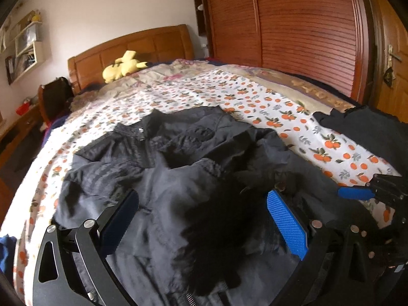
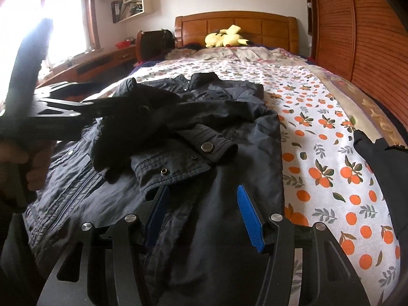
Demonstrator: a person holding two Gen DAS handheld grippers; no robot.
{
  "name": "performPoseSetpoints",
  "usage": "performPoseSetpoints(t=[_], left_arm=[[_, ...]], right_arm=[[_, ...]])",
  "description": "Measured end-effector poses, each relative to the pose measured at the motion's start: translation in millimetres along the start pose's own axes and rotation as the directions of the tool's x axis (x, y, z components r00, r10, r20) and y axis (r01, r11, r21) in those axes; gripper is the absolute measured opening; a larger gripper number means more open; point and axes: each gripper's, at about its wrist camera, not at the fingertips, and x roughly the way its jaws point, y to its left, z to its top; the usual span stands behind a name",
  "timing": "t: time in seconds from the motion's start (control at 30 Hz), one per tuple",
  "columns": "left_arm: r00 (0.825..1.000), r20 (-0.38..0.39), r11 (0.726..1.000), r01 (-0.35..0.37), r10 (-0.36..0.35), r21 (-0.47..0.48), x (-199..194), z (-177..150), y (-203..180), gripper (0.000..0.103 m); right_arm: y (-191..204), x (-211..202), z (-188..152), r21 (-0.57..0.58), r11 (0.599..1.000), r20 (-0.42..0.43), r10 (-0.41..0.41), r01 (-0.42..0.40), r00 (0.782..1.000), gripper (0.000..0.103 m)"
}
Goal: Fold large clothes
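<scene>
A dark jacket lies spread on the orange-print bedsheet, collar toward the headboard. One snap-button cuff is folded across its front. My left gripper hovers low over the jacket, jaws wide apart. A black fluffy piece lies between them, and neither pad presses on it. In the right wrist view a hand holds that left gripper at the left edge. My right gripper stands half open over the jacket's lower front, beside the cuff, pinching nothing.
A second dark garment lies at the bed's right edge. A yellow plush toy rests by the wooden headboard. A slatted wardrobe lines the right side, with a desk and window on the left.
</scene>
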Motion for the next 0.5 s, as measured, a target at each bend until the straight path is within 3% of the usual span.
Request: performPoseSetpoints(t=[0.03, 0.1, 0.17, 0.2, 0.3, 0.5], left_arm=[[1.000, -0.003, 1.000, 0.002, -0.002, 0.001, 2, -1, 0, 0.091], [0.999, -0.033, 1.000, -0.004, 0.004, 0.006, 10, -1, 2, 0.063], [0.999, -0.052, 1.000, -0.001, 0.001, 0.006, 13, -1, 6, 0.040], [0.999, -0.052, 1.000, -0.014, 0.014, 0.004, 12, -1, 10, 0.034], [0.999, -0.030, 0.999, -0.045, 0.044, -0.017, 3, -1, 26, 0.028], [0.994, -0.037, 0.992, -0.109, 0.107, -0.059, -9, -5, 73, 0.028]], right_arm=[[0, -2, -1, -0.003, 1.000, 0.005, -0.009, 0.009, 1.000, 0.053], [-2, -5, -1, -0.001, 1.000, 0.013, -0.013, 0.013, 1.000, 0.053], [-5, -6, 0, 0.012, 1.000, 0.019, -0.010, 0.010, 1.000, 0.053], [-6, -5, 1, 0.015, 1.000, 0.019, -0.008, 0.008, 1.000, 0.053], [-4, -4, 5, 0.018, 1.000, 0.024, -0.008, 0.008, 1.000, 0.053], [11, -5, 18, 0.007, 1.000, 0.063, 0.018, -0.018, 0.998, 0.053]])
